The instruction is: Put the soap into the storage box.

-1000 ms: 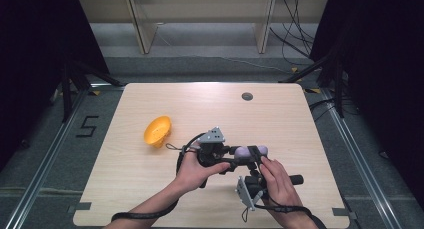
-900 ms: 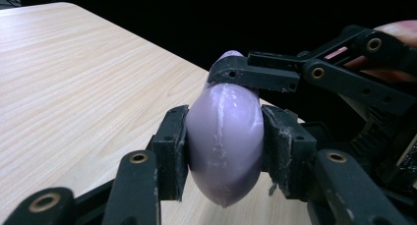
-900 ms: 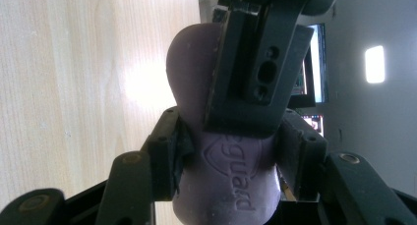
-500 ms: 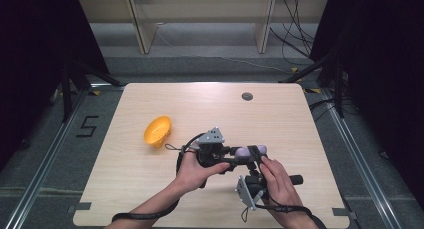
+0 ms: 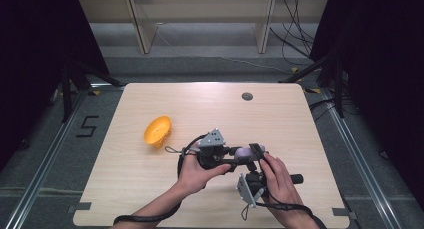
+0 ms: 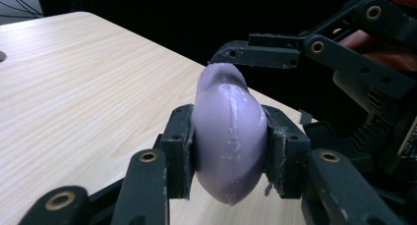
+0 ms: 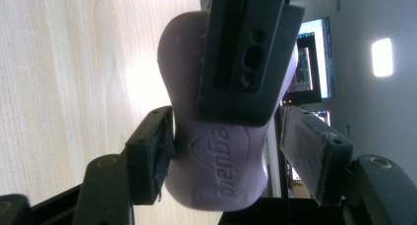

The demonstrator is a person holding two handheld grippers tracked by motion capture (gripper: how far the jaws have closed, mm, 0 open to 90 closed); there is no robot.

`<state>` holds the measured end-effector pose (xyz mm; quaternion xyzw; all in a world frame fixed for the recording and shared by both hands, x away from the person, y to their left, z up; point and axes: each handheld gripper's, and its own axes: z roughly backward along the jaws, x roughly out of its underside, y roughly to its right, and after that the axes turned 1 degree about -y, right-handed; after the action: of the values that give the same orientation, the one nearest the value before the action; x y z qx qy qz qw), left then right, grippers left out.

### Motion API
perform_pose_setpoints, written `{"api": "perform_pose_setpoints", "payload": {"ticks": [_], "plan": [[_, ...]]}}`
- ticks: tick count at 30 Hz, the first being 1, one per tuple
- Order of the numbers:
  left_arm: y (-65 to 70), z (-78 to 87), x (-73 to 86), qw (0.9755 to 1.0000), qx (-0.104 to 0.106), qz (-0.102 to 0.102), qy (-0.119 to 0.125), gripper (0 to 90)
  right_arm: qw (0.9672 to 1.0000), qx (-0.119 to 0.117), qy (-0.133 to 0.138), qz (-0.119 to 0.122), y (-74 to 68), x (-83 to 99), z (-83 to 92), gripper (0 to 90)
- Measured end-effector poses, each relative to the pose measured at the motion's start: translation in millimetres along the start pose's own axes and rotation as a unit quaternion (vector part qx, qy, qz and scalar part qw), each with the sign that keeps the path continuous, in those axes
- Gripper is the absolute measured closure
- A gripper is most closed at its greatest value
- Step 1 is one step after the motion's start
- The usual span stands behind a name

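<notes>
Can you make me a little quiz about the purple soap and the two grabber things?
1. True or false: the left gripper is clamped on the purple soap bar.
2. The right gripper has just been opening. Do both of its pads press the soap? A) yes B) no, one stands clear
3. What colour is the bowl lying on the table?

Key: 1 true. 2 B. 3 orange.

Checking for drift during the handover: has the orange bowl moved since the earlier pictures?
No. The orange bowl lies at the same spot on the table, left of the dark round hole, as before.
</notes>
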<state>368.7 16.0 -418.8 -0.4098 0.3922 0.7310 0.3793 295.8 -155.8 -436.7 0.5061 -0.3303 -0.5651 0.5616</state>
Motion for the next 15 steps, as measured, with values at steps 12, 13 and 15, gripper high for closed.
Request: {"api": "perform_pose_setpoints", "payload": {"ticks": [12, 13, 15], "plan": [[-1.5, 6.0, 0.6, 0.9993, -0.036, 0.001, 0.005, 58.8, 0.9999, 0.005, 0.002, 0.014, 4.6, 1.6, 0.5, 36.8], [-1.6, 6.1, 0.6, 0.9993, -0.036, 0.001, 0.006, 58.8, 0.9999, 0.006, 0.005, 0.015, 4.8, 1.3, 0.8, 36.6], [-2.6, 6.6, 0.2, 0.9992, -0.039, -0.003, 0.007, 58.8, 0.9999, 0.006, 0.006, 0.014, 4.9, 1.1, 1.2, 36.6]]}}
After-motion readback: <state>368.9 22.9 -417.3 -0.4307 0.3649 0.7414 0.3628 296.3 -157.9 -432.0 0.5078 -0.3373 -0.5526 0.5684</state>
